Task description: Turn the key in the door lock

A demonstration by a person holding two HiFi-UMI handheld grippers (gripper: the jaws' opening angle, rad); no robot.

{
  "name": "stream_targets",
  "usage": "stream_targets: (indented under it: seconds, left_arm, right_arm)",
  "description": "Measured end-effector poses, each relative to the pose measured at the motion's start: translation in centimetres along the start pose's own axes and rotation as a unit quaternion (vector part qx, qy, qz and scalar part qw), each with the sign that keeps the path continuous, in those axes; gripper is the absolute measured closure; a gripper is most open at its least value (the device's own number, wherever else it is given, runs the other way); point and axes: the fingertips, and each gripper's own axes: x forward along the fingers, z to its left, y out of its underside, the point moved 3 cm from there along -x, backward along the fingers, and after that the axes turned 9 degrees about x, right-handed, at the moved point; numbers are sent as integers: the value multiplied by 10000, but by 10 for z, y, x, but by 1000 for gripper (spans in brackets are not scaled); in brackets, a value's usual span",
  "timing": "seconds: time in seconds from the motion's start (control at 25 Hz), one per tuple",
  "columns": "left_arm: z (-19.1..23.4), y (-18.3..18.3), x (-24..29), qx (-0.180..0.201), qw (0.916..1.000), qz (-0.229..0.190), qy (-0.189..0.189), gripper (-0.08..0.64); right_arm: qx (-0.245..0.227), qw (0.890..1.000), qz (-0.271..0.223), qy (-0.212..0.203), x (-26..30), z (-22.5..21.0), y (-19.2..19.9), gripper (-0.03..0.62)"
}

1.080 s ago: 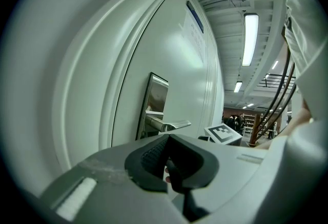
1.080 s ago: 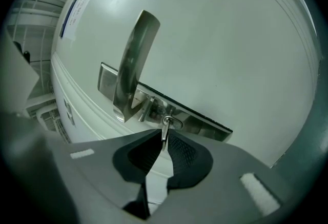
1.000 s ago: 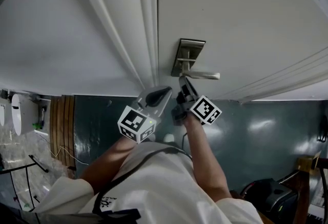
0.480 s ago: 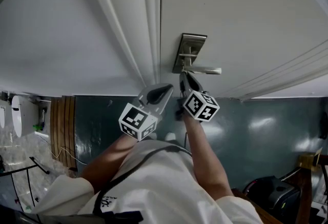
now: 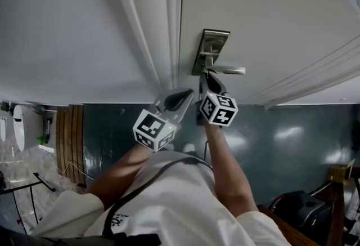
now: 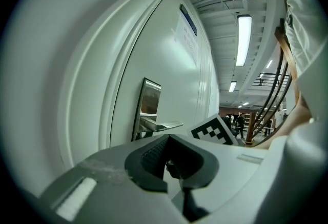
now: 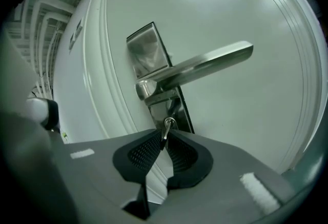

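Key [image 7: 166, 126] is seated in the lock plate [image 7: 148, 54] under the lever handle [image 7: 210, 64], its bow pinched by the right gripper [image 7: 165, 138], whose jaws have just been eased a little wider. Left gripper [image 5: 179, 97] is held beside it, jaws together and empty, by the door frame [image 5: 169, 14]

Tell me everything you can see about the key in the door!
The key is small, thin and silvery, like metal. It sticks out of the lock plate just under the lever handle, leaning a bit sideways. The right claw pinches its flat sides between dark bumpy pads, though that claw has just loosened slightly. The part inside the lock is hidden.
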Motion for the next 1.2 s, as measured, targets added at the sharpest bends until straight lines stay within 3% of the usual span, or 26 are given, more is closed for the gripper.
stream_targets:
  seconds: [0.4, 0.72, 1.2]
  left_arm:
    - [-9, 1, -11, 53, 10000, -8, 50, 555]
    - [-6, 0, -21, 79, 10000, -41, 32, 555]
    - [4, 0, -31, 109, 9999, -64, -26, 555]
  right_arm:
    - [-852, 9958, 125, 296, -1, 4, 1, 543]
    - [-1215, 9913, 189, 475, -1, 6, 1, 541]
    - [-1945, 9775, 231, 783, 0, 10, 1, 538]
